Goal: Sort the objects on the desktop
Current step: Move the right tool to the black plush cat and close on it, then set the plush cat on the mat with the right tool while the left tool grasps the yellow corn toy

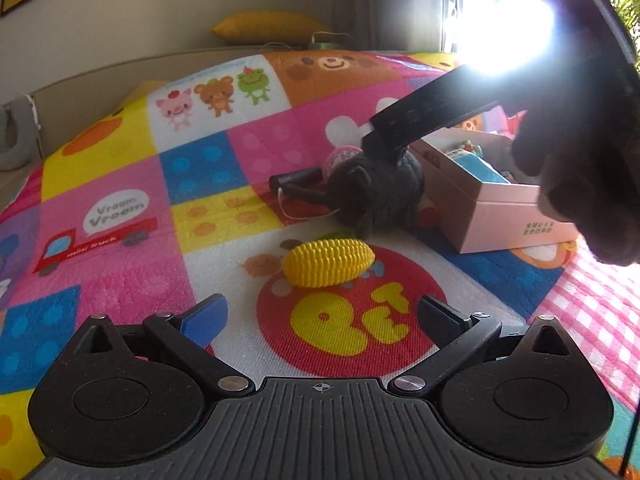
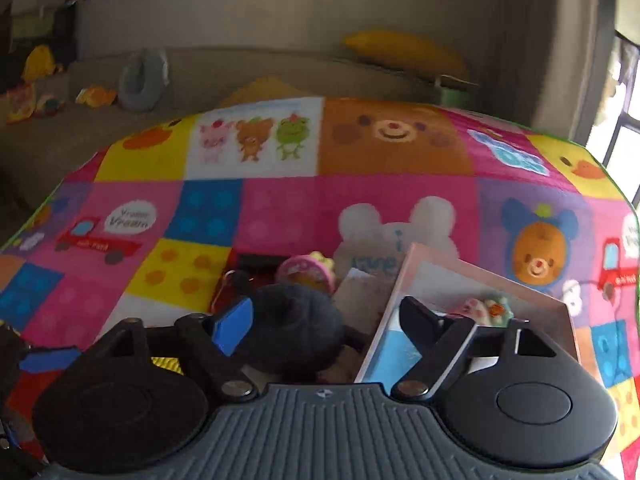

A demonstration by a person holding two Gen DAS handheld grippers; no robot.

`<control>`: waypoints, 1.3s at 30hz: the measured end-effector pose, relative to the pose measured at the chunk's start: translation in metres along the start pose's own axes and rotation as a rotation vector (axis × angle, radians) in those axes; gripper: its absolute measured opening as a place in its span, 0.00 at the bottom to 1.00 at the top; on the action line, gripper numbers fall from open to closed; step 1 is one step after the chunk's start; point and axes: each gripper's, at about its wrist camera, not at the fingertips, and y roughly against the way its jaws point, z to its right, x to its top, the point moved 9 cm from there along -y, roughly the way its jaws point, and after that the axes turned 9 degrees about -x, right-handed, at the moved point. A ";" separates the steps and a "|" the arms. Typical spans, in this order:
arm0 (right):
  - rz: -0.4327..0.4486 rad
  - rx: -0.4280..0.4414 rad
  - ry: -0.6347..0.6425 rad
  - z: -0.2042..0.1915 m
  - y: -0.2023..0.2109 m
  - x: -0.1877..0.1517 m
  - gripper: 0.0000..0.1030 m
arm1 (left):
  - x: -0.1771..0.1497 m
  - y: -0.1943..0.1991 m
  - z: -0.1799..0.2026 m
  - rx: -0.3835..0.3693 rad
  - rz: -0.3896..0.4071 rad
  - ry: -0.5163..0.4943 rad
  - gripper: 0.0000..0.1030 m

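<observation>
A dark plush toy (image 1: 374, 190) lies on the colourful mat beside an open pink box (image 1: 500, 208). A yellow toy corn (image 1: 328, 262) lies in front of it. My left gripper (image 1: 320, 320) is open and empty, just short of the corn. In the left wrist view my right gripper (image 1: 384, 140) comes down from the upper right onto the plush. In the right wrist view my right gripper (image 2: 326, 320) is open, the plush (image 2: 296, 328) between its fingers, its right finger (image 2: 418, 318) over the box (image 2: 460, 284). A pink round toy (image 2: 308, 272) lies behind.
A small black cylinder (image 1: 296, 178) lies left of the plush. The box holds blue and small coloured items (image 2: 486, 306). The patterned mat (image 1: 120, 208) covers the table. A yellow cushion (image 1: 268, 26) lies behind it. A bright window glares at the upper right.
</observation>
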 end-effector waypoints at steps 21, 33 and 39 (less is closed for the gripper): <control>-0.049 0.168 0.061 0.010 0.097 -0.055 0.70 | -0.008 0.020 0.004 -0.004 -0.033 0.059 1.00; 0.122 -0.272 0.028 0.095 0.110 -0.143 0.70 | 0.020 0.018 0.086 -0.066 -0.008 -0.072 1.00; 0.071 -0.180 -0.048 0.095 0.114 -0.170 0.74 | 0.029 0.017 0.113 -0.097 -0.004 -0.108 1.00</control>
